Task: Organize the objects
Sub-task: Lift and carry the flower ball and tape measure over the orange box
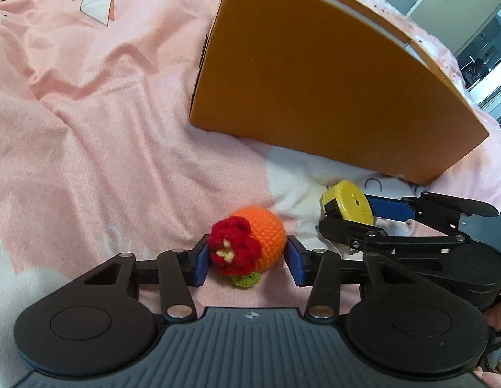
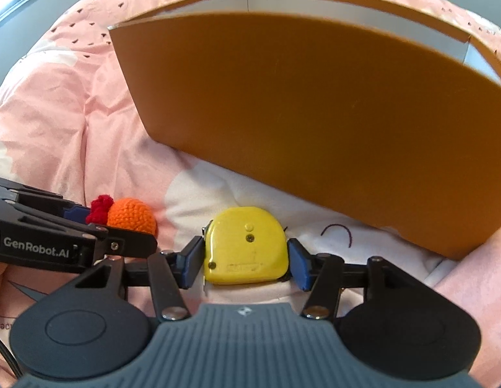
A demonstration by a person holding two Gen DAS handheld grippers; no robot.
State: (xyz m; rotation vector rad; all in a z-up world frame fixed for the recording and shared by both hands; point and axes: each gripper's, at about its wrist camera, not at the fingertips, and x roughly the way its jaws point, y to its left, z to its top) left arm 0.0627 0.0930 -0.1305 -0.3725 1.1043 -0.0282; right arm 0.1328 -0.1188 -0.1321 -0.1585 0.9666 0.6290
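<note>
An orange crochet ball with a red flower point(image 1: 250, 242) lies on the pink bedsheet between the blue pads of my left gripper point(image 1: 247, 260); the pads touch or nearly touch its sides. It also shows in the right wrist view point(image 2: 130, 215). A yellow tape measure point(image 2: 247, 245) lies between the pads of my right gripper point(image 2: 245, 262), which close on its sides; it shows in the left wrist view point(image 1: 347, 203) too. An open orange cardboard box point(image 2: 315, 113) stands just beyond both objects.
The pink bedsheet point(image 1: 88, 113) with white patches and a fox print is wrinkled and spreads to the left of the box point(image 1: 315, 74). A door and room furniture point(image 1: 477, 32) show at the far right.
</note>
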